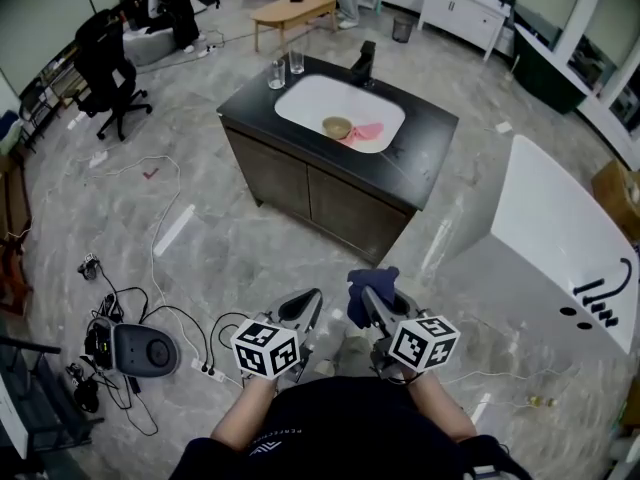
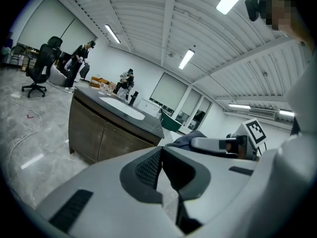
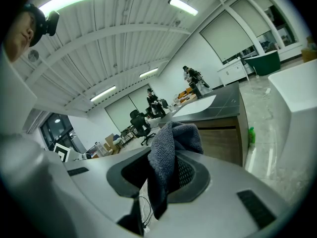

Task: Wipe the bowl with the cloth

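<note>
Dark-blue cloth (image 3: 173, 138) clamped in right gripper (image 3: 168, 167); left gripper (image 2: 161, 155) closed, empty. Bowl (image 1: 337, 126) in sink (image 1: 305, 103) well ahead, untouched; wiping not begun.

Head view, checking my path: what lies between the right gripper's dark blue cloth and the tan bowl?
Bare grey marble floor, then the dark wooden cabinet and its black countertop; head view shows it.

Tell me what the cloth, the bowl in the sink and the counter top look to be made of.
Cloth: dark grey-blue fabric, likely terry or microfibre, going by the looped, fuzzy weave and limp folds.
Bowl: tan and matte, perhaps wood or plastic; too small to tell.
Counter top: black, smooth slab, possibly stone or laminate.
</note>
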The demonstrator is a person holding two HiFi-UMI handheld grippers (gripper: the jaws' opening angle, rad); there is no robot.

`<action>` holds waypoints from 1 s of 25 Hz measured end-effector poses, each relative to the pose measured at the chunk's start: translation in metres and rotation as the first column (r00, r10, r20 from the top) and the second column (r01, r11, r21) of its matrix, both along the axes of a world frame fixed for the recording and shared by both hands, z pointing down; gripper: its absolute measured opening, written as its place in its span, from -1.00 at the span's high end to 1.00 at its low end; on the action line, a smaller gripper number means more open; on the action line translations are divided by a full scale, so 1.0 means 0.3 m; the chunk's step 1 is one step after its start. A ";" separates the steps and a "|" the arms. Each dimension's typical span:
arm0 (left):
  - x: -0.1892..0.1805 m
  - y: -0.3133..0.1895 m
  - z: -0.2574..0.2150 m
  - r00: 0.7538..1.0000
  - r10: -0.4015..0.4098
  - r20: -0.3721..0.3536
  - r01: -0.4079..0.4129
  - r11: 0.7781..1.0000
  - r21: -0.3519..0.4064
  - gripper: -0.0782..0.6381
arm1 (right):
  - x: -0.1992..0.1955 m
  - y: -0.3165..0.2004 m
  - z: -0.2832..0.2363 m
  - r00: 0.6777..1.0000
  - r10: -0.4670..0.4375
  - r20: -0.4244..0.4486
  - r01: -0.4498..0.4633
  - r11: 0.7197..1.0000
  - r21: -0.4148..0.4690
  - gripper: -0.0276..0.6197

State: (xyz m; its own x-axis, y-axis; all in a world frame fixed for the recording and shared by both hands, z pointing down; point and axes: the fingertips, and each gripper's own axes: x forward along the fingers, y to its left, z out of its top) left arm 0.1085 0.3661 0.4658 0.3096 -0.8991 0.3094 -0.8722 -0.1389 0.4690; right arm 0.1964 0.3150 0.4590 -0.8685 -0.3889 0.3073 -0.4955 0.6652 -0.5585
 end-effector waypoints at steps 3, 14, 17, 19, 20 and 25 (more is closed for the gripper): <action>-0.019 -0.077 -0.014 1.000 -0.023 0.011 0.023 1.000 0.005 0.76 | -0.026 -0.077 -0.010 0.999 -0.033 0.013 0.033 0.999 0.006 0.62; 0.032 -0.381 -0.048 0.999 -0.030 0.040 0.029 0.999 0.019 0.76 | -0.016 -0.362 -0.030 0.996 -0.085 0.033 0.084 0.996 0.008 0.62; 0.039 -0.436 -0.051 0.998 -0.040 0.050 0.038 0.999 0.026 0.76 | -0.010 -0.415 -0.022 0.994 -0.099 0.038 0.098 0.995 0.008 0.62; 0.037 -0.463 -0.045 0.997 -0.053 0.054 0.052 0.998 0.026 0.76 | -0.007 -0.445 -0.015 0.993 -0.107 0.044 0.107 0.994 0.005 0.62; 0.039 -0.472 -0.040 0.997 -0.058 0.055 0.057 0.998 0.024 0.76 | -0.004 -0.456 -0.013 0.993 -0.111 0.046 0.111 0.994 0.003 0.62; 0.067 -0.521 -0.035 0.997 -0.048 0.068 0.047 0.999 0.020 0.76 | 0.009 -0.503 -0.017 0.991 -0.119 0.057 0.119 0.993 0.008 0.62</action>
State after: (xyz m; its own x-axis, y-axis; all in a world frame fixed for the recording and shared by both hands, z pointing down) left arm 0.1285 0.2099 0.4555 0.2451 -0.9180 0.3117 -0.9081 -0.1048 0.4054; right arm 0.1992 0.1640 0.4538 -0.9249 -0.2830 0.2540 -0.3798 0.7202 -0.5806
